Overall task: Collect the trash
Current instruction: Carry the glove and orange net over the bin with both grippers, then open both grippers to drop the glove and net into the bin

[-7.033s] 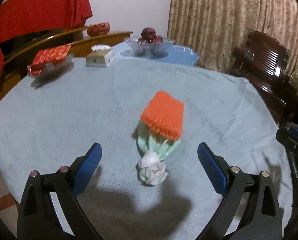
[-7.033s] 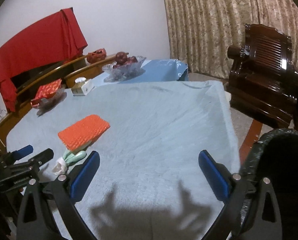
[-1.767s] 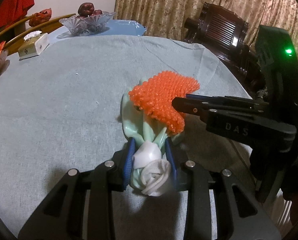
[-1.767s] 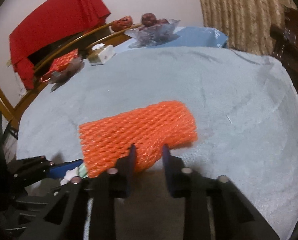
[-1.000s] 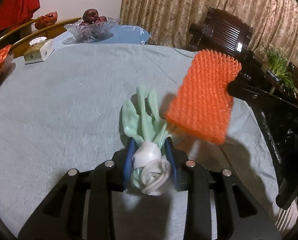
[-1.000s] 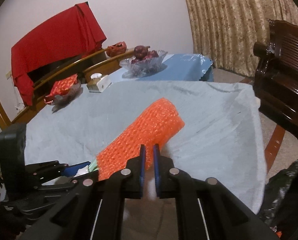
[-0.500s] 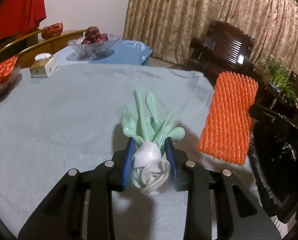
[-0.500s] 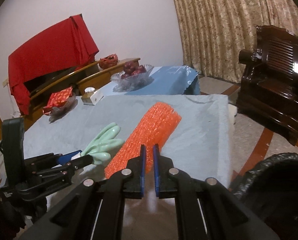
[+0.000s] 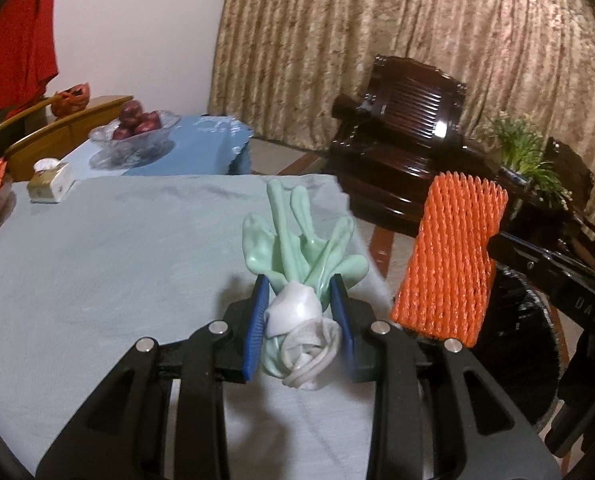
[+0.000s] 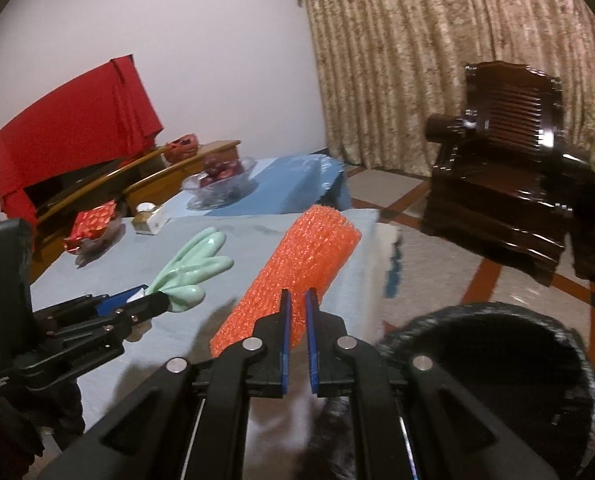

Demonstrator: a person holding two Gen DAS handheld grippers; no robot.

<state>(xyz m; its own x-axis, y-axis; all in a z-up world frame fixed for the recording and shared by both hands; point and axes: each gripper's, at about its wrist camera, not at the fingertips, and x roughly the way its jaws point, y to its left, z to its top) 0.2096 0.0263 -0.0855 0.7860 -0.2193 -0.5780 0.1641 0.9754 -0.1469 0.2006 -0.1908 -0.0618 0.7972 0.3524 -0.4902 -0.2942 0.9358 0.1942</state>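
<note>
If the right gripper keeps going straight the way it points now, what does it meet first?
Probably the far corner of the blue-covered table, past the orange foam net it holds; the black bin lies off to its right. Depth is uncertain.

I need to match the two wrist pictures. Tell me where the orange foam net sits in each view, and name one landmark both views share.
Left wrist view: the orange foam net stands at right of centre, upright, held at its right edge by the right claw, beside the green glove.
Right wrist view: it runs up from lower centre, pinched in the right claw.
Shared landmark: the glass fruit bowl behind the table.
</note>
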